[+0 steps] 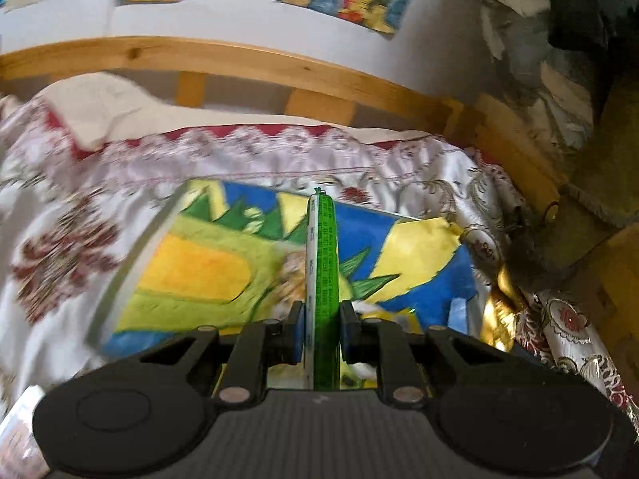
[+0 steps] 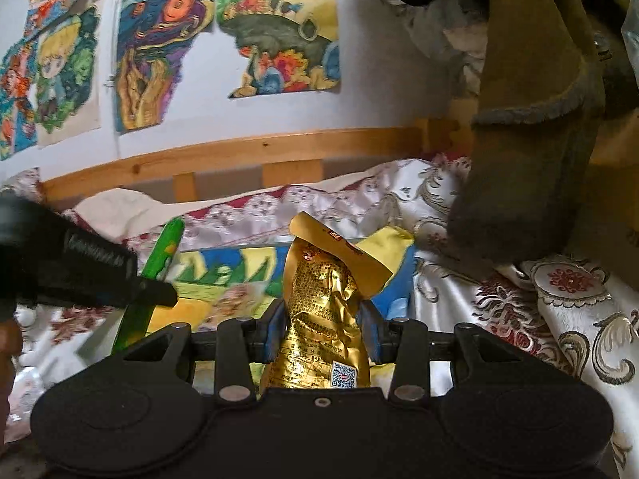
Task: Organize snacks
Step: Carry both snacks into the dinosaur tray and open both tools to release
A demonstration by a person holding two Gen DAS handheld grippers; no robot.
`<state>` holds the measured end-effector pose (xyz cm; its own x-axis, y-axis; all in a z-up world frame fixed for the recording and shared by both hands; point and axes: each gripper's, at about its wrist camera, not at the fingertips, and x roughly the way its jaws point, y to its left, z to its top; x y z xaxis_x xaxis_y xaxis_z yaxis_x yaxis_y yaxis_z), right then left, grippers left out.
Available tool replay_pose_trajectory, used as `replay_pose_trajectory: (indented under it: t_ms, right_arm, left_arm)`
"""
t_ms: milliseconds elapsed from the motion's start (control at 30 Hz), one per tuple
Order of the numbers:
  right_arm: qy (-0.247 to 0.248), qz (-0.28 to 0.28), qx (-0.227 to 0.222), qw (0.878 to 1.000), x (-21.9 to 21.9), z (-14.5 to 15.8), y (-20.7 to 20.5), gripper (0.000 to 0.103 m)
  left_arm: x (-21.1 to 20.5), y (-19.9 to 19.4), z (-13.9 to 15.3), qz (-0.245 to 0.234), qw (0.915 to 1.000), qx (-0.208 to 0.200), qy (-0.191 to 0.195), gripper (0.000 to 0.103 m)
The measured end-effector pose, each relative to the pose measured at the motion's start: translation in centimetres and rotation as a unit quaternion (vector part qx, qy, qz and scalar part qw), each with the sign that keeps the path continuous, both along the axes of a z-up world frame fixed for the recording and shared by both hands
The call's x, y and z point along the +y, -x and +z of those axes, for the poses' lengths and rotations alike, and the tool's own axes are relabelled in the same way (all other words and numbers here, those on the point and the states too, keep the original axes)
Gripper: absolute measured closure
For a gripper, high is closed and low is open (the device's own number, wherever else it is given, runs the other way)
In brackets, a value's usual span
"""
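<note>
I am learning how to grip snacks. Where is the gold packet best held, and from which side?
Probably its crumpled middle, as the right gripper holds the gold packet now, pads on both flat faces; the curled top flap looks too floppy.

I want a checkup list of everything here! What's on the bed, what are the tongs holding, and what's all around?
Surface: flowered bedspread with a colourful painted sheet lying on it.
Job's things: green snack stick; gold snack packet.
Clutter: nothing seen.
Grippers: left tongs shut on the green snack stick; right tongs shut on the gold snack packet.
Cables: nothing seen.
Surroundings: wooden bed rail, drawings on the wall, olive cloth hanging at right.
</note>
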<state>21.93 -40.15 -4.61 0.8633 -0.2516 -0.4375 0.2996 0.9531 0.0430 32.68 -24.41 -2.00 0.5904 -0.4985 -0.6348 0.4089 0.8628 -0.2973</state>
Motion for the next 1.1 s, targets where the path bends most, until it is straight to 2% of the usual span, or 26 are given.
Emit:
replay_pose_trajectory:
  t_ms: [233,400,500,800,933,1000,1033,1067,1100]
  right_arm:
    - [-0.013,-0.024,0.025,0.999,-1.6,-2.2,-2.1,0.061]
    - [-0.006,-0.028,0.039,0.999,-2.0,-3.2,-2.7,0.06]
    - [0.005,-0.026,0.05,0.998,-1.8,-3.6,-3.1,0.06]
    - [-0.004,-0.018,0.064,0.998,-1.5,-4.4,-3.6,0.058]
    - [-0.002,-0.018,0.065,0.998,-1.3,-4.5,-3.7,0.053]
    - [-0.003,-0.021,0.061,0.998,-1.2,-4.5,-3.7,0.047]
    - [-0.005,-0.019,0.058,0.998,-1.2,-4.5,-3.7,0.045]
    - [-0.009,-0.019,0.053,0.998,-1.1,-4.4,-3.5,0.041]
    - [-0.012,-0.021,0.047,0.999,-1.1,-4.1,-3.3,0.038]
  left_arm:
    - [-4.3,-2.6,-2.4,-0.028,0.9994,0.012,-0.013,0.085]
    - [-5.5,-3.3,-4.7,-0.034,0.9987,0.028,-0.027,0.085]
    - [-5.4,-3.3,-5.4,-0.04,0.9983,0.035,-0.024,0.085]
    - [-5.2,-3.6,-6.7,-0.035,0.9978,0.046,-0.031,0.085]
    - [-5.3,-3.7,-6.8,-0.039,0.9972,0.053,-0.036,0.084]
    - [-5.1,-3.5,-6.5,-0.04,0.9973,0.051,-0.033,0.069]
    - [-4.8,-3.3,-6.1,-0.046,0.9977,0.043,-0.025,0.052]
    - [-4.4,-3.1,-5.5,-0.048,0.9981,0.033,-0.02,0.04]
    - [-4.2,-2.8,-4.9,-0.049,0.9984,0.023,-0.018,0.036]
